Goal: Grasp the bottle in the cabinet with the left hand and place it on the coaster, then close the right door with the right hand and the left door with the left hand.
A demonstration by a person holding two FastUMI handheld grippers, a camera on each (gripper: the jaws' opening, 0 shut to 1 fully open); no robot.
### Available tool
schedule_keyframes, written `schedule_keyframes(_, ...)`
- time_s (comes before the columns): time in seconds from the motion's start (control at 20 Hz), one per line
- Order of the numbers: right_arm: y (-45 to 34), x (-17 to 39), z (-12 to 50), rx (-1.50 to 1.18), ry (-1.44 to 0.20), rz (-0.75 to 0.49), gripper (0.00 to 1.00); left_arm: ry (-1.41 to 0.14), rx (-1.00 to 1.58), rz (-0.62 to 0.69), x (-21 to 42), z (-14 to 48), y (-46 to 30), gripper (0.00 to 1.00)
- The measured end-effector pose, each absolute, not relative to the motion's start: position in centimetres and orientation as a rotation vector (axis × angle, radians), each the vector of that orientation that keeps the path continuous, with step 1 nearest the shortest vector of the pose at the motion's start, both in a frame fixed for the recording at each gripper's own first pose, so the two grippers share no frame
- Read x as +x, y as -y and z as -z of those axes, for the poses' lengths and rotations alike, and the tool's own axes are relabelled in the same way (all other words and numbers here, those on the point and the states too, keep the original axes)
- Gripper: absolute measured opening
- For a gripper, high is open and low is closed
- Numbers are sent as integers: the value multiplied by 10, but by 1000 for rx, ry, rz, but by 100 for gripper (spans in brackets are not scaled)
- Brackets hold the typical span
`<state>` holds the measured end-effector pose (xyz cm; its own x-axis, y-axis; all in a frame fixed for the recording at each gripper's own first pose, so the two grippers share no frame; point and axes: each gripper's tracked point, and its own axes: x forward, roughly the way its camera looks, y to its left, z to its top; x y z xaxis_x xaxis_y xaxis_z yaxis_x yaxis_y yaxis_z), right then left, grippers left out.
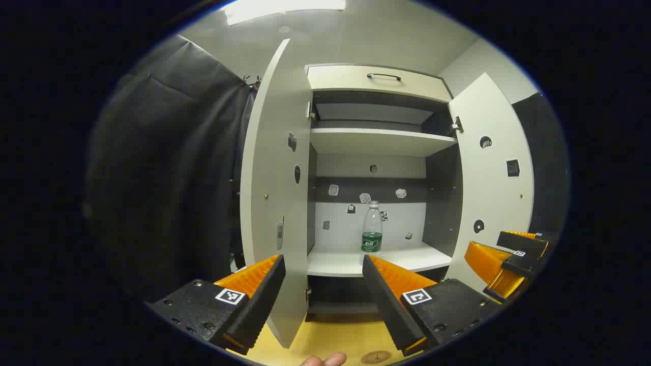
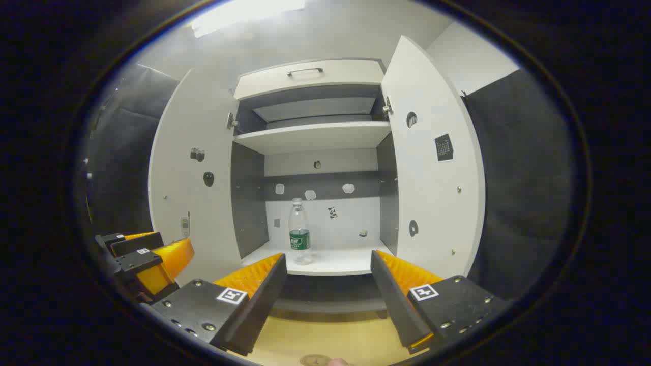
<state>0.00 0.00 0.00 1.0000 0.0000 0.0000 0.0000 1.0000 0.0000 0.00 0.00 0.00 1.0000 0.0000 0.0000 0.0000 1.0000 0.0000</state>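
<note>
the left door (image 1: 274,193) of the cabinet (image 1: 379,81) stands wide open. the left gripper (image 1: 324,264) is in front of the cabinet, its jaws apart and holding nothing. the bottle (image 1: 372,227) stands upright on the lower shelf (image 1: 407,259), well behind the jaws. the right door (image 2: 432,168) is open too. the right gripper (image 2: 329,262) has its jaws apart and empty. the coaster (image 1: 376,357) lies on the wooden surface (image 1: 325,340) below.

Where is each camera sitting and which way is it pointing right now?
Left gripper view: rides the left hand-held gripper, open, facing the open cabinet and bottle; a fingertip shows at the bottom, the right hand-held gripper at its right.
Right gripper view: rides the right hand-held gripper, open, facing the same cabinet from farther right.
Shared: cabinet, both open doors, bottle, each other's gripper.
</note>
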Motion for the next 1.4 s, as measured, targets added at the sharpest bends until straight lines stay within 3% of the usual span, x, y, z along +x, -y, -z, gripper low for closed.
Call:
schedule_keyframes(1.0,-1,0,8,-23,-17,27,100,-15,33,38,7,12,3,96)
schedule_keyframes(1.4,8,7,12,-17,-30,46,100,-15,34,70,43,20,21,97)
